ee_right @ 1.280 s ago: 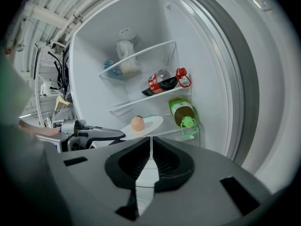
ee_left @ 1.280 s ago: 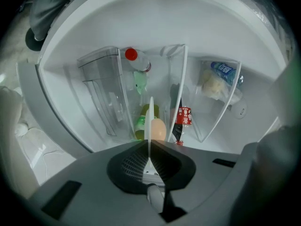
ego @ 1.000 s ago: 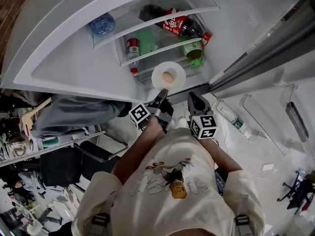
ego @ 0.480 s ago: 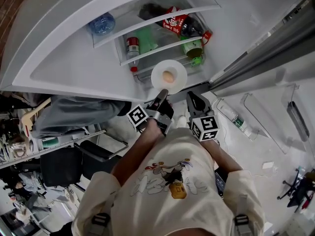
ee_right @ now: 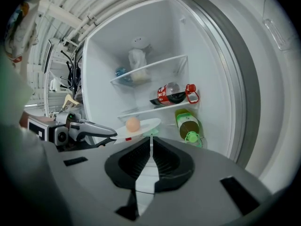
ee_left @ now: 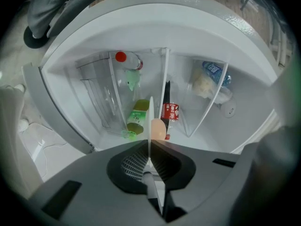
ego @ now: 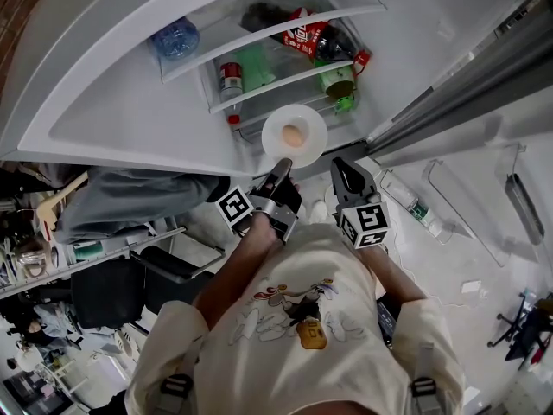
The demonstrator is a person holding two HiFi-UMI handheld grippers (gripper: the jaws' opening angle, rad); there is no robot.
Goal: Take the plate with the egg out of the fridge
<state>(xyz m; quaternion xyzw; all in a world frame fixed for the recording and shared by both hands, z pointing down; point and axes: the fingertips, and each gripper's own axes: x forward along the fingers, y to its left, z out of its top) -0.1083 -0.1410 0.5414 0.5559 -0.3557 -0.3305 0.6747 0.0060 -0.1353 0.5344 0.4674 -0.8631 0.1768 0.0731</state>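
Observation:
A white plate [ego: 294,135] with a brown egg [ego: 293,135] on it hangs just in front of the open fridge's lower shelves. My left gripper [ego: 285,164] is shut on the plate's near rim. In the left gripper view the plate [ee_left: 151,119] shows edge-on between the pads, with the egg [ee_left: 158,129] beyond them. The right gripper view shows the plate [ee_right: 143,125], the egg [ee_right: 133,124] and the left gripper [ee_right: 89,128] pinching the rim from the left. My right gripper [ego: 340,167] hovers beside the plate at the right, shut with nothing in it [ee_right: 151,142].
The fridge shelves hold a cola bottle [ego: 315,41], a green bottle [ego: 340,85], a red can [ego: 230,80] and a water bottle [ego: 179,40]. The open fridge door [ego: 449,206] stands at the right with a bottle in its rack. Cluttered shelving [ego: 52,249] is at the left.
The left gripper has lifted the plate with the egg a little, so it looks slightly larger. The right gripper has risen alongside it.

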